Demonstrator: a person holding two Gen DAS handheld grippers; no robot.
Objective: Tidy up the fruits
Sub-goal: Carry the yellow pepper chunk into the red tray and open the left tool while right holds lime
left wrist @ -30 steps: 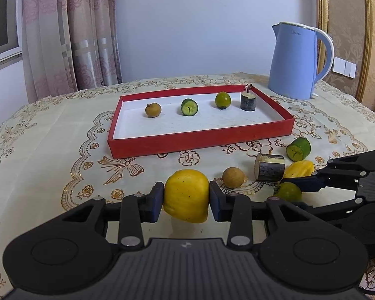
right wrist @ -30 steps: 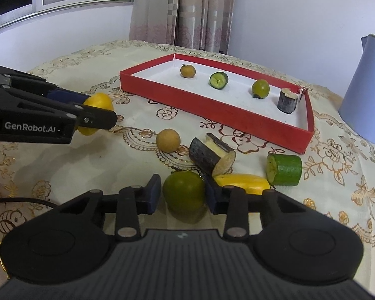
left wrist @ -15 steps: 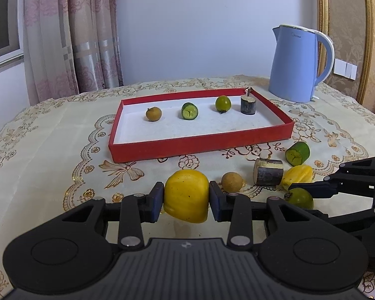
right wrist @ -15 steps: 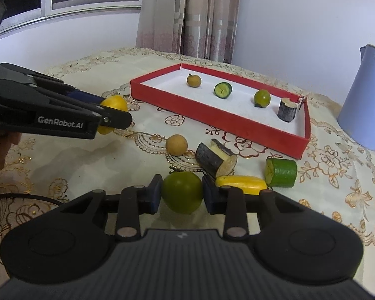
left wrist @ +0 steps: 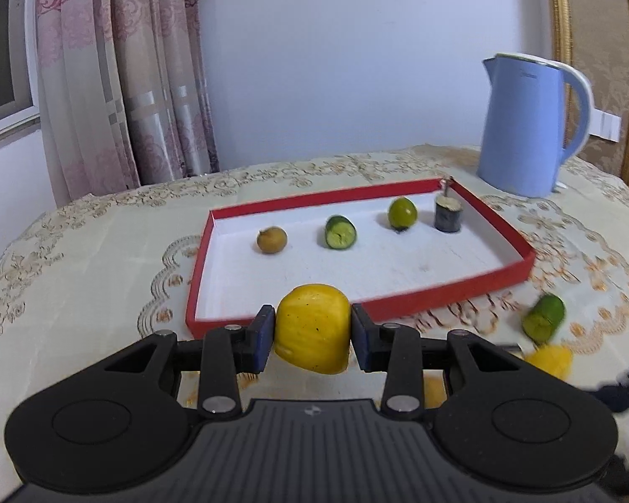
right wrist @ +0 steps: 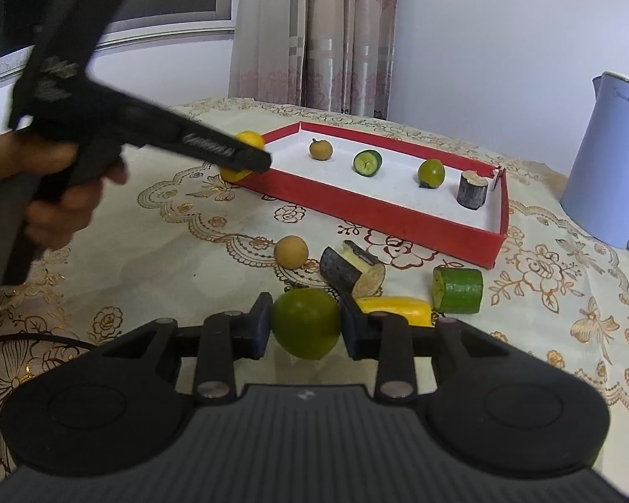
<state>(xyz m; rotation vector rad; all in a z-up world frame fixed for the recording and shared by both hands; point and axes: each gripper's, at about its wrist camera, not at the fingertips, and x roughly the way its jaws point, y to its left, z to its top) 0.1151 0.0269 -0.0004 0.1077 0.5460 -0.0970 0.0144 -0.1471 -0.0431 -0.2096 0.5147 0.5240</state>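
**Lace-Covered Counter (left wrist: 84, 260) Seeing Fruit Sorting Halfway Along**

Left wrist view: left claw (left wrist: 312, 329) is clamping a yellow fruit (left wrist: 312, 329) at the red tray (left wrist: 524, 247) already holding four pieces.

Right wrist view: right claw (right wrist: 305, 322) is gripping a green fruit (right wrist: 305, 322); four pieces are waiting outside.

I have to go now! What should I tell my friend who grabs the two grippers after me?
Left gripper: shut on a yellow fruit chunk, at the near left corner of the red tray.
Right gripper: shut on a round green lime, above the cloth.
Done: the tray holds a brown longan, a cucumber piece, a lime and a dark cane piece in a row.
Left: on the cloth lie a tan round fruit, a dark cane chunk, a yellow wedge and a green cucumber chunk.
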